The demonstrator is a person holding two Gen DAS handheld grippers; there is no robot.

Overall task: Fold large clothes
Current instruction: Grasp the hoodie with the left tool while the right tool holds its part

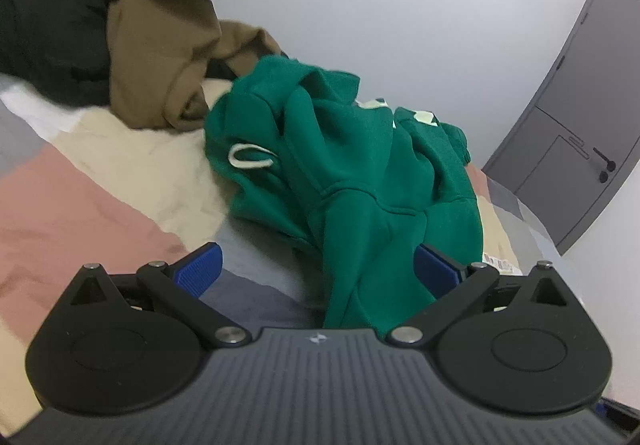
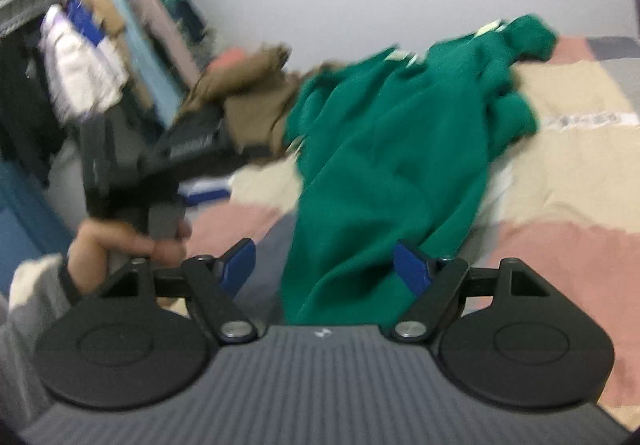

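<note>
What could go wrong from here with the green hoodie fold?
1. The green hoodie lies crumpled, so a pinch near either open gripper (left, right) may catch several layers instead of one edge.
2. The brown garment sits against the hoodie's far end; pulling the hoodie could drag it along.
3. The white drawstring loops loose and might snag on a finger.

My right wrist view is smeared throughout: the hanging clothes (image 2: 84, 61) at the far left blur into patches. The green hoodie (image 2: 384, 165) hides its own hem behind my right gripper's (image 2: 324, 269) body. The black garment (image 1: 48, 41) is cut off at the left edge, its shape unreadable.
</note>
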